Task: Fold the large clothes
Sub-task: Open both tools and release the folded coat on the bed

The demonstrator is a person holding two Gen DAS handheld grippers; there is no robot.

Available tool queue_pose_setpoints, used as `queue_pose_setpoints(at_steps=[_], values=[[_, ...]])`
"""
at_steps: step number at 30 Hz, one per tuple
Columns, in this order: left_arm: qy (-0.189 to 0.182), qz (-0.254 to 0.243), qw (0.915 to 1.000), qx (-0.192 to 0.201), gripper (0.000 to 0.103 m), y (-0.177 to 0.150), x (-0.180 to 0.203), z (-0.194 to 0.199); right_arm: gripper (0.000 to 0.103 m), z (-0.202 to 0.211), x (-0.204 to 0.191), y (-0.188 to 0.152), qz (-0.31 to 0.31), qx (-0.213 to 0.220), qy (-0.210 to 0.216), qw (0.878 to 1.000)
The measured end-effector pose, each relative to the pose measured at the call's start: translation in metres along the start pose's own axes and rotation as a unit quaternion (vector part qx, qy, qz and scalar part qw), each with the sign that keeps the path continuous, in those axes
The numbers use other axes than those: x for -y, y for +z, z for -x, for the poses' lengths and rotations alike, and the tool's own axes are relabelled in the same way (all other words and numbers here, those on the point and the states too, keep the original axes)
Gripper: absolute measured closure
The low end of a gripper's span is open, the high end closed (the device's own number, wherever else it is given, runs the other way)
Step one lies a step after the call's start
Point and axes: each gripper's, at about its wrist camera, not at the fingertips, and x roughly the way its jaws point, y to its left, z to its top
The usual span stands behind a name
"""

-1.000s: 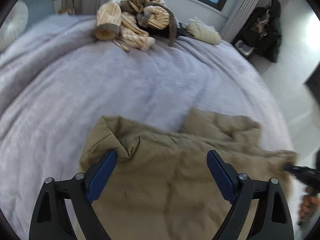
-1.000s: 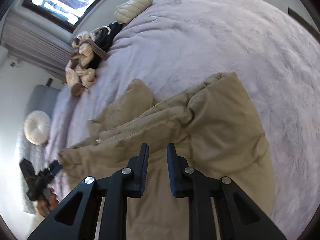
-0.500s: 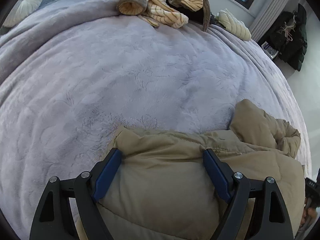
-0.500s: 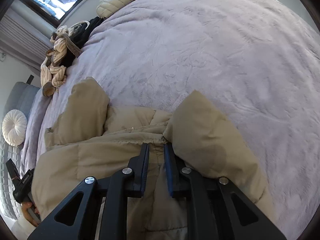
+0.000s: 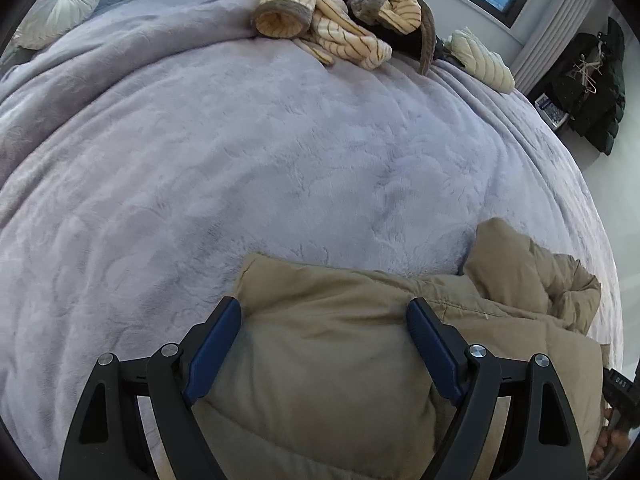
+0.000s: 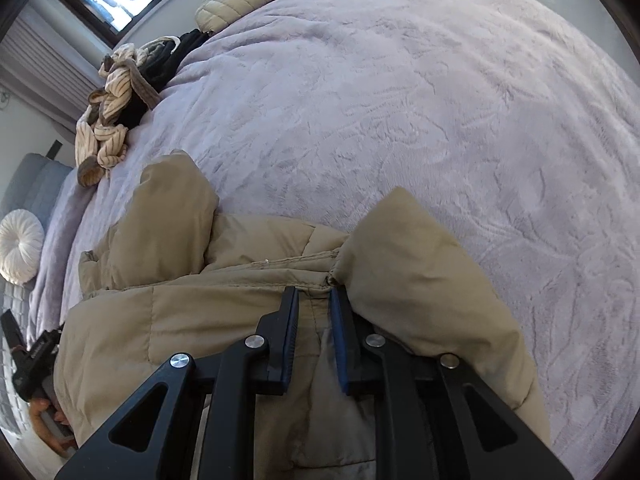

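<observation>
A tan puffer jacket (image 5: 340, 360) lies on the lilac bed cover (image 5: 260, 160), at the near edge. My left gripper (image 5: 322, 312) is wide open, its blue-padded fingers (image 5: 216, 344) straddling the jacket's padded corner. In the right wrist view the jacket (image 6: 180, 320) fills the lower half. My right gripper (image 6: 314, 300) is shut on a fold of the jacket at a seam, with fabric pinched between the pads. A sleeve (image 6: 172, 208) sticks out to the upper left.
A heap of cream striped clothes (image 5: 340, 20) and a dark garment (image 6: 160, 64) lie at the far side of the bed. A cream quilted item (image 5: 480, 60) lies beside them. A round white cushion (image 5: 60, 4) sits far left. Dark coats (image 5: 592, 80) hang at right.
Both grippers have moved forward over the bed, carrying the jacket's edge over itself. The right gripper stays shut on the fabric; the left stays open.
</observation>
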Motion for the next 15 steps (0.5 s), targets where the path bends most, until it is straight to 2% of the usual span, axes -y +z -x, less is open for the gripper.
queue_pose_setpoints(at_steps=[3,6,11,15], values=[[0.005,-0.006,0.9999,0.008,0.016,0.001,-0.001,0.019,0.081,0.011,-0.007,0.001,0.006,0.002,-0.014,1.0],[0.004,-0.021,0.9997,0.014,0.016,-0.001,-0.001,0.042,0.074,0.031,-0.017,-0.001,0.015,0.01,-0.011,1.0],[0.003,-0.043,0.999,0.005,0.016,-0.022,-0.006,0.078,0.054,0.071,-0.03,-0.016,0.018,0.025,0.018,0.999],[0.007,-0.052,0.9985,-0.016,0.016,-0.052,-0.013,0.097,0.049,0.096,-0.035,-0.041,0.007,0.02,0.044,0.999]])
